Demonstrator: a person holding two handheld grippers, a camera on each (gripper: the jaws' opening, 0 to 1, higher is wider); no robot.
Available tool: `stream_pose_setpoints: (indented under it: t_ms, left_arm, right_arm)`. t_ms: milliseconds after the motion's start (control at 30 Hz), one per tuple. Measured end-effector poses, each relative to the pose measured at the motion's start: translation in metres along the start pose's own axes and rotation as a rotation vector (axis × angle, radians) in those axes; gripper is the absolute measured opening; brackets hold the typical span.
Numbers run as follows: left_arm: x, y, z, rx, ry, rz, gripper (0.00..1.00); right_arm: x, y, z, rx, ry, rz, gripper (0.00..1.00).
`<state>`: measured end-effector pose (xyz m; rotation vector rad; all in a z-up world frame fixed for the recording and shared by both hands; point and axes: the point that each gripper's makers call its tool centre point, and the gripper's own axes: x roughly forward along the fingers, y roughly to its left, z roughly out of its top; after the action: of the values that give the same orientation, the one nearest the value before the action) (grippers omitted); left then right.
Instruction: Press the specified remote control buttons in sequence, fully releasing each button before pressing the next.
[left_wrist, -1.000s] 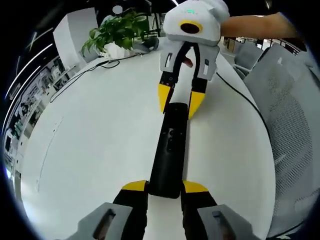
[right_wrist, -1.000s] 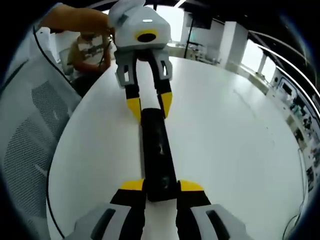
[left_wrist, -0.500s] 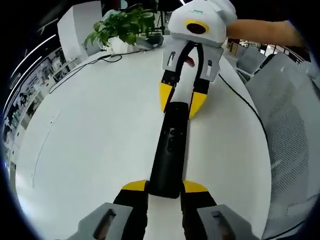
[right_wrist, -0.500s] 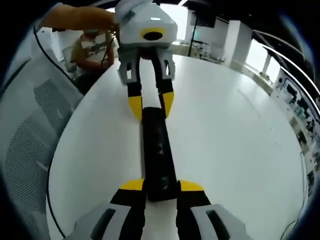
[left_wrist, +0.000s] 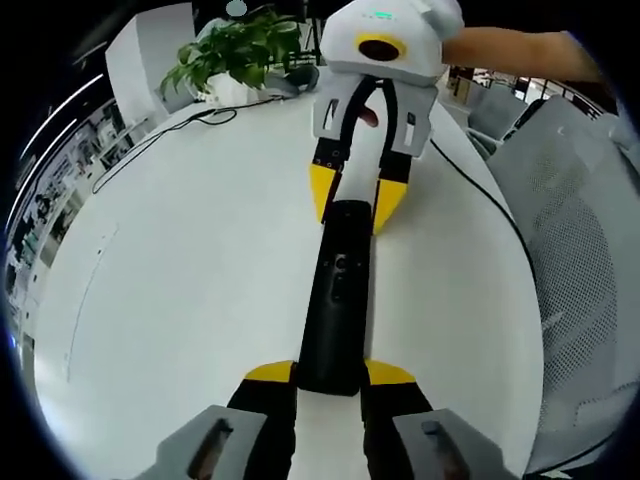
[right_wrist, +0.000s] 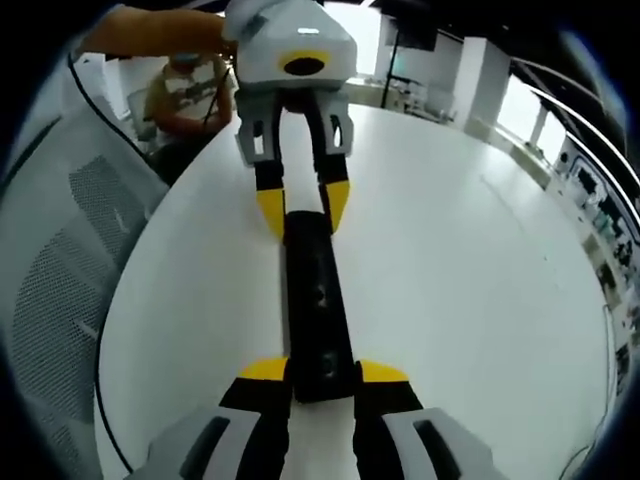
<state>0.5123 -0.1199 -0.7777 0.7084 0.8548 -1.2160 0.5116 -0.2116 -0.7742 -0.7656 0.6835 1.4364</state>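
While the remote (left_wrist: 336, 300) lies lengthwise on the white table (left_wrist: 190, 290) with a gripper clamped on each end, you have nothing free to press with, so sort that out first. Your left gripper (left_wrist: 331, 373) is clenched on the near end in the left gripper view, its yellow tips touching both sides of the black body; your right gripper (right_wrist: 323, 370) grips the opposite end the same way in the right gripper view. Each one appears in the other's view at the far end of the remote, jaws straddling it. The buttons sit on the top face, roughly midway along, between the two grips, and no jaw covers them. My advice: keep one end pinned flat so the remote cannot slide or tip, then let go with the other gripper, lift it clear, and bring a single yellow tip straight down onto the called button. Press squarely, not at a slant, since the body is narrow and could roll. Lift fully off before moving to the next button. Keep the whole remote in frame, away from the cable (left_wrist: 480, 195) and the table edge by the chair (left_wrist: 585, 250).
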Motion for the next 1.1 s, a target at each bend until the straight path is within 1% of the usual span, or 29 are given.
stream_pose_setpoints:
  t_ms: [133, 200, 267, 367, 400, 433, 500, 700, 767, 833, 900, 1033, 1100]
  left_arm:
    - [0.0, 0.0, 0.0, 0.007, 0.003, -0.001, 0.23]
    - [0.001, 0.0, 0.001, 0.015, 0.01, -0.003, 0.23]
    - [0.001, -0.001, 0.001, 0.019, 0.016, -0.005, 0.23]
    - [0.001, -0.001, 0.001, 0.024, 0.021, -0.006, 0.23]
    - [0.001, -0.001, 0.001, 0.022, 0.023, -0.005, 0.23]
    - [0.001, -0.001, 0.001, 0.021, 0.024, -0.005, 0.23]
    - [0.001, -0.001, 0.001, 0.018, 0.029, -0.002, 0.23]
    - [0.0, -0.001, 0.0, 0.014, 0.034, 0.008, 0.23]
    - [0.0, -0.001, -0.001, 0.019, 0.034, 0.01, 0.23]
    - [0.0, -0.001, -0.001, 0.02, 0.034, 0.011, 0.23]
    - [0.0, -0.001, -0.001, 0.019, 0.035, 0.009, 0.23]
    - [0.0, -0.001, -0.001, 0.017, 0.035, 0.006, 0.23]
    - [0.0, -0.001, -0.001, 0.017, 0.034, 0.006, 0.23]
  right_arm:
    - [0.0, 0.0, -0.001, -0.01, 0.003, 0.0, 0.21]
    - [0.0, 0.001, -0.002, -0.039, 0.011, 0.0, 0.21]
    - [-0.002, 0.003, -0.001, -0.068, 0.004, 0.009, 0.21]
    - [-0.005, 0.003, 0.004, -0.069, -0.02, 0.006, 0.26]
    - [-0.006, 0.003, 0.006, -0.055, -0.029, 0.006, 0.28]
    - [-0.007, 0.001, 0.006, -0.054, -0.023, -0.001, 0.3]
    - [-0.008, -0.001, 0.006, -0.056, -0.017, -0.007, 0.3]
    - [-0.017, -0.007, 0.008, -0.07, -0.018, -0.035, 0.26]
    - [-0.02, -0.007, 0.01, -0.074, -0.02, -0.033, 0.21]
    - [-0.022, -0.007, 0.011, -0.092, -0.013, -0.031, 0.14]
    - [-0.024, -0.007, 0.012, -0.106, -0.008, -0.031, 0.1]
    - [-0.027, -0.007, 0.012, -0.114, 0.002, -0.033, 0.07]
    - [-0.029, -0.007, 0.013, -0.115, 0.005, -0.035, 0.07]
